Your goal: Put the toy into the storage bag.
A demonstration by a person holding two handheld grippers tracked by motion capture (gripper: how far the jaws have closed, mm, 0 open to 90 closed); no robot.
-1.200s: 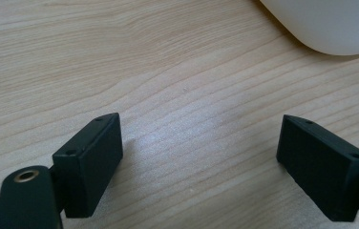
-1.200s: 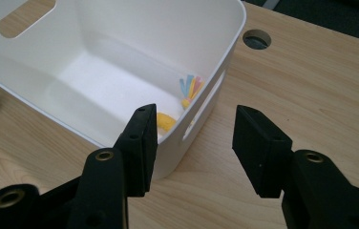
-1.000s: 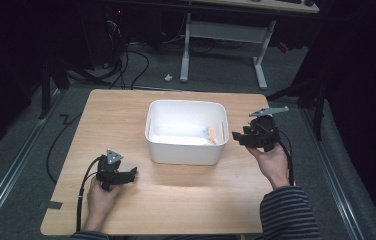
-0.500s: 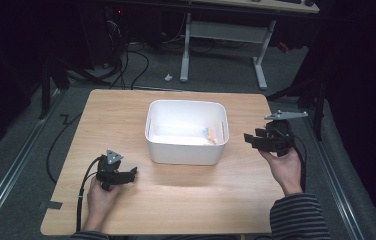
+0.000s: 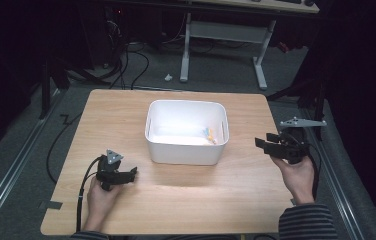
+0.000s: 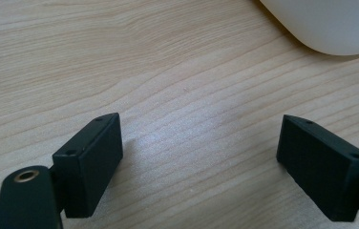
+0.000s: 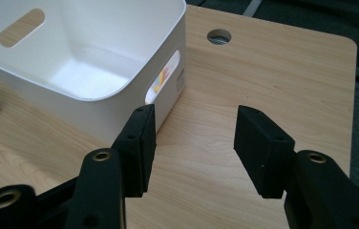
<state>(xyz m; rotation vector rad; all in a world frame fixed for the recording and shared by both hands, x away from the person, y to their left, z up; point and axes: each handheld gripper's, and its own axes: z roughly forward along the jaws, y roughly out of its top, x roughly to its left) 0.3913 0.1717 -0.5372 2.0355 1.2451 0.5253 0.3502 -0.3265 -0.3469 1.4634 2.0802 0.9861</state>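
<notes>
Left gripper (image 6: 201,164) has its jaws spread wide with nothing between them, sitting low over bare wood near the worktop's (image 5: 201,195) front-left corner. Right gripper (image 7: 194,143) is also gaping and empty, held up by the right edge. White plastic bin (image 5: 186,131) sits mid-table between them, with something small and colourful (image 5: 209,135) inside, too small to identify.

One wooden table (image 5: 186,200) carries one white bin (image 5: 186,150) at its centre. Two grippers: the left gripper (image 5: 126,176) at seven o'clock, the right gripper (image 5: 266,145) at three o'clock. One white desk frame (image 5: 223,30) stands at twelve o'clock.
</notes>
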